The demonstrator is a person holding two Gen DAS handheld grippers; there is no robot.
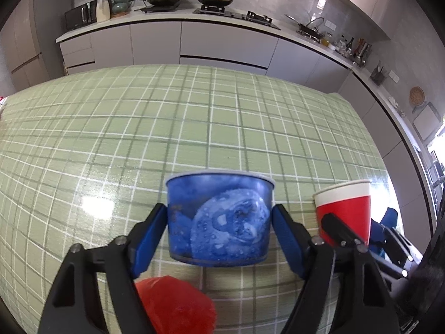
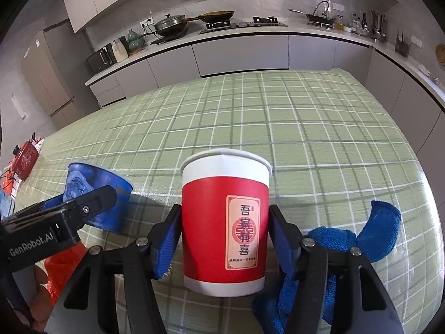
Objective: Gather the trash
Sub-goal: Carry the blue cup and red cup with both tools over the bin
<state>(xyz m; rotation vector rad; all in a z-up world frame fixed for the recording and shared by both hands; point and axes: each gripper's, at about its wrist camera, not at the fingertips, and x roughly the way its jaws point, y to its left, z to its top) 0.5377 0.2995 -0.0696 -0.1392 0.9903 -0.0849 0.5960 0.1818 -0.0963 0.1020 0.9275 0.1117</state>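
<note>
**Two cups, two tools, one on each**

While both cups stand upright on the bench [image 2: 319, 128] under its green checked cloth, each one has a tool around it. The left tool [image 1: 219, 220] has its two blue fingers [image 1: 151, 236] against the sides of the one short blue paper tub [image 1: 219, 217], which is printed with a pale round picture; the pads appear to touch its wall on both sides. The right tool [image 2: 225, 236] brackets the one tall red paper cup [image 2: 225, 222], which has a white rim and a cream label with red characters, and its blue fingers [image 2: 167, 242] lie flat against the cup's wall left and right, gripping it.

In the left wrist view the red cup stands just to the right of the blue tub, with the right tool's black finger in front of it. In the right wrist view the blue tub sits to the left, partly behind the left tool's black arm.

One crumpled blue towelling cloth [image 2: 375, 231] lies on the bench just right of the red cup. One piece of red-orange plastic film [image 1: 175, 306] lies near the blue tub, below the left tool. At the bench's far left edge sits one small red pot [image 2: 25, 158].
</note>
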